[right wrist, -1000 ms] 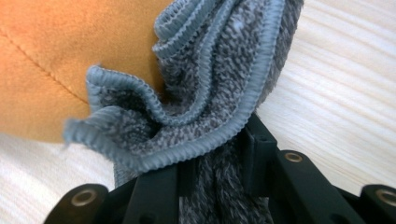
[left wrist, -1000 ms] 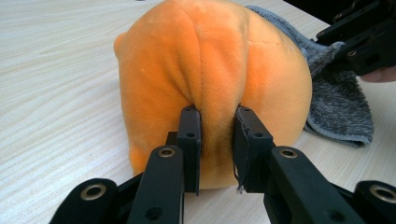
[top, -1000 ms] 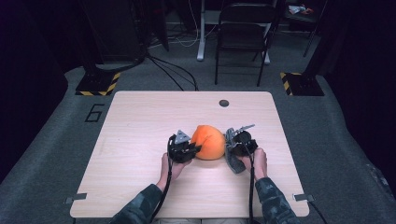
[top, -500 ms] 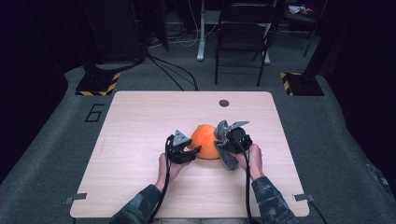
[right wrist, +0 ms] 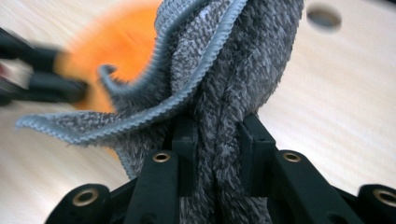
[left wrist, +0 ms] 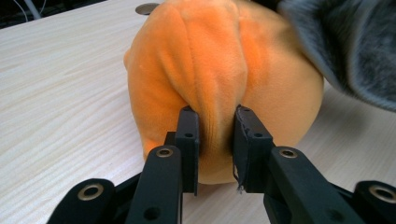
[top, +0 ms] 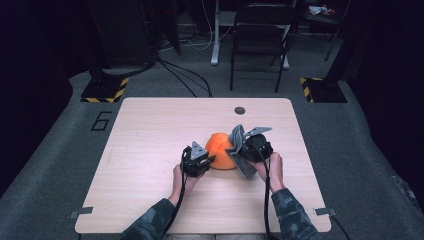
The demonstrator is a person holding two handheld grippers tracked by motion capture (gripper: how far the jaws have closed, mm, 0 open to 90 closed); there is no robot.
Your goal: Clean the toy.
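Your left tongs (left wrist: 215, 135) pinch a fold of the orange plush (left wrist: 219, 70), pinning it on the surface (top: 150, 130) just ahead of them. Your right tongs (right wrist: 217, 140) clench the grey cloth (right wrist: 233, 60) against its far side. Wiping seems underway; next, sweep the cloth across while the left grip holds firm.

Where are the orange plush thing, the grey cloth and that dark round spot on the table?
orange plush (left wrist: 219, 70): left gripper view, on its bulging fold above the jaws.
grey cloth (right wrist: 243, 60): right gripper view, on the bunched part above the jaws.
dark round spot (top: 240, 110): high view, at its centre, near the table's far edge.
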